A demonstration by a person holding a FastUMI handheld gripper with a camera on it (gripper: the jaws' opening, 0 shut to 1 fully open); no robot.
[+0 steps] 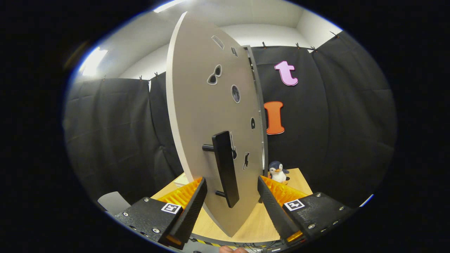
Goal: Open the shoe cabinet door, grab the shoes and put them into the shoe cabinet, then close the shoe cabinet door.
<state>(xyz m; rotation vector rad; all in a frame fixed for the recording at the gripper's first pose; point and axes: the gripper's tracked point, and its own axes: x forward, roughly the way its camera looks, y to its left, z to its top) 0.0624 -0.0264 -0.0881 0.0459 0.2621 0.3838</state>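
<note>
While the shoe cabinet door (207,116) stands swung out edge-on toward the camera, the gripper (232,188) sits with its fingers spread wide, one on each side of the door's lower part. Neither finger presses on anything; there is a gap between each finger and the door. The dark bar handle (225,168) stands upright on the door face, on two short posts, between the fingers and just ahead of them. Small cut-out shapes dot the door face above the handle. Behind the door's far edge, the cabinet frame (258,105) shows as a thin grey strip. A small penguin toy (278,172) sits on the wooden table (258,225), just beyond the right finger. Black cloth wall behind. Shoes: cannot tell where.
</note>
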